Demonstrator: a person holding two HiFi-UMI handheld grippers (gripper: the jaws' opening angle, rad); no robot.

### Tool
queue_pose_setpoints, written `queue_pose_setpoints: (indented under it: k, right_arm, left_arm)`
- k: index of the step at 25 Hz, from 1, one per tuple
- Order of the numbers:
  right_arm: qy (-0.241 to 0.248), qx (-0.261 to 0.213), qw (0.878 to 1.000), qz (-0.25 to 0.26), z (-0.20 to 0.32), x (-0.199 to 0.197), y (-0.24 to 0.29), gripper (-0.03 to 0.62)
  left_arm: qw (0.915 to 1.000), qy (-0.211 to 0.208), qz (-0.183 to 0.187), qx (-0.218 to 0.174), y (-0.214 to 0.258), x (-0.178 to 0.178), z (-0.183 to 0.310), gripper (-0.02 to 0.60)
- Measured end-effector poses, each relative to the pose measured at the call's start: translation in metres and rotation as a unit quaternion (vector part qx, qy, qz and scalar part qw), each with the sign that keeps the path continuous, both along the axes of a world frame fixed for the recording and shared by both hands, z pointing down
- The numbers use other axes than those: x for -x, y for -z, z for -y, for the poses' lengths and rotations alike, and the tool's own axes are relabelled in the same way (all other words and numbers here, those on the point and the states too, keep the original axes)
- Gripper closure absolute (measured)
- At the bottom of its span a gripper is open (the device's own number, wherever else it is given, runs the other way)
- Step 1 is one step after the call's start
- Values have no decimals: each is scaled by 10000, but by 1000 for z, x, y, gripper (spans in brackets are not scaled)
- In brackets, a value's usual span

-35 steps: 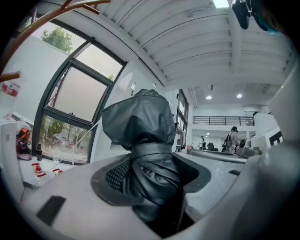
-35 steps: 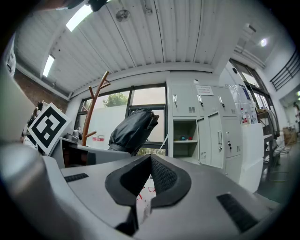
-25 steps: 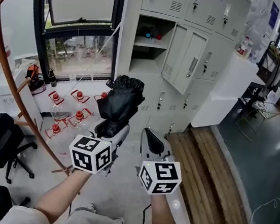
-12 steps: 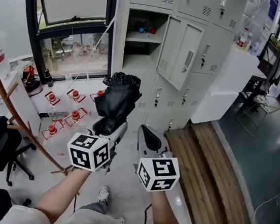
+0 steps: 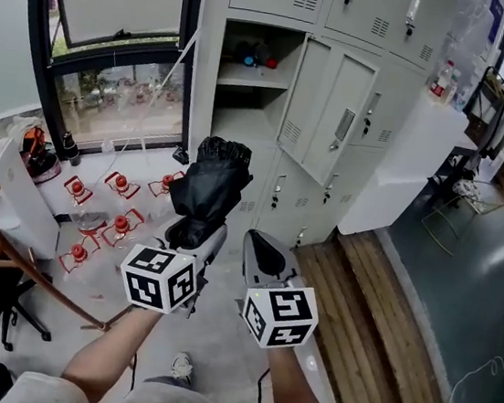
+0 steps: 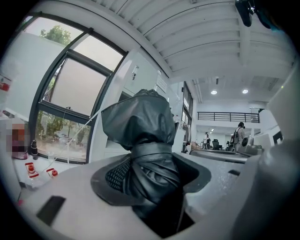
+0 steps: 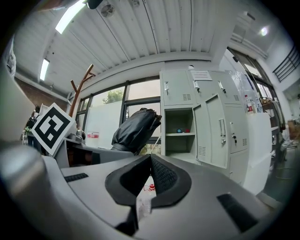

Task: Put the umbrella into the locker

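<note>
Locker (image 5: 246, 77) nearer than before | one umbrella (image 5: 212, 182) clamped in left hand-held gripper (image 5: 195, 231) | right hand-held gripper (image 5: 263, 255) closed, empty

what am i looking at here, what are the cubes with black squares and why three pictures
No robot here: a person holds a two-jaw gripper in each hand; the marker cubes are part of those. The head view looks down from a camera on the person's head; the other two views come from cameras riding on the grippers. The left gripper is clamped on a folded black umbrella. The right gripper is shut and empty. Ahead stands a grey locker with one door open.
</note>
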State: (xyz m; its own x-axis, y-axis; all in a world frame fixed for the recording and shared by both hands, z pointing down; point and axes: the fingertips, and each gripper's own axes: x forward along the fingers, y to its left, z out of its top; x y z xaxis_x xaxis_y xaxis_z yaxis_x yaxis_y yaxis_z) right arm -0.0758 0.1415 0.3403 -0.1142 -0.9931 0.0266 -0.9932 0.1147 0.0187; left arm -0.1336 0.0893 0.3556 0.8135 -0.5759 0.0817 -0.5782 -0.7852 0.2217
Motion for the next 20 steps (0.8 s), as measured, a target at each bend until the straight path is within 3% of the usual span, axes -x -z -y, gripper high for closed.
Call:
queue_pose_setpoints:
  k: [10,20]
  right_arm:
    - [-155,265,9995,-69,77,-9,-10,591]
    - [-248,313,9988,-291,133,5,1,591]
  left_arm:
    - [9995,-232,41,208,-13,-16,74,322]
    - [9984,-499,-45,278,-14,-10,121,322]
